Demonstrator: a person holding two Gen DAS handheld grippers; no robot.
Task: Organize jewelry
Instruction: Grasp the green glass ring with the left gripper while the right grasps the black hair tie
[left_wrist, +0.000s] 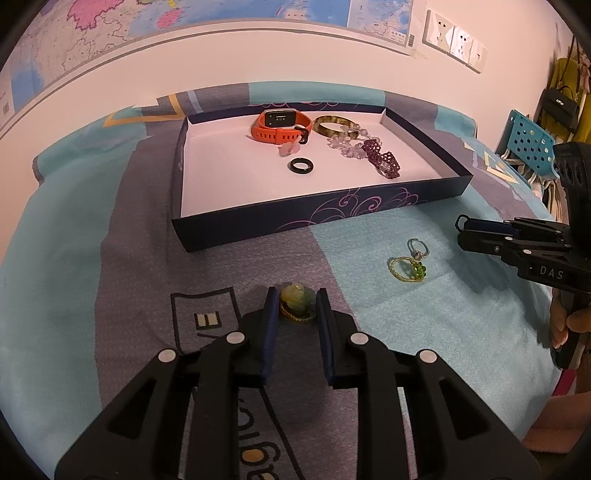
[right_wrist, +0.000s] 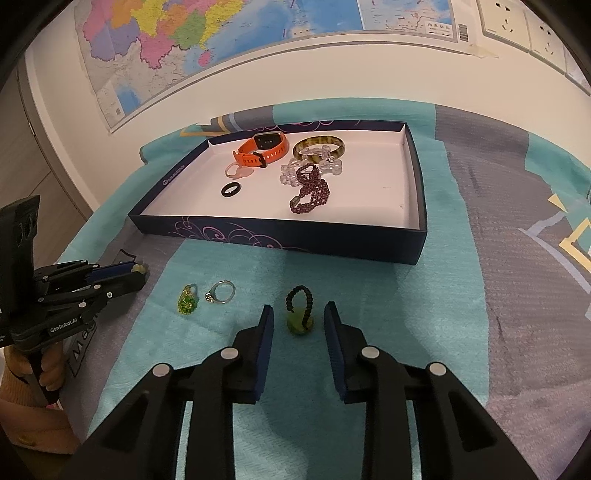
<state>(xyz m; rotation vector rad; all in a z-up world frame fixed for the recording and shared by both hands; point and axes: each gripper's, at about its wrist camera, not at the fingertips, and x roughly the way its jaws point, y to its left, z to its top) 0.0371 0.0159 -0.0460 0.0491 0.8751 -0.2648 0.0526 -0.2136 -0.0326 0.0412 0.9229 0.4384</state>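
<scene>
A dark blue tray with a white floor holds an orange watch, a brown bangle, clear beads, a purple beaded bracelet and a black ring. My left gripper is open around a yellow-green pendant on the cloth. My right gripper is open around a green stone pendant with a black cord. A silver ring and a green beaded ring lie between the grippers.
A teal and grey cloth covers the surface. A wall with maps and sockets stands behind the tray. A teal perforated rack and hanging bags are at the far right.
</scene>
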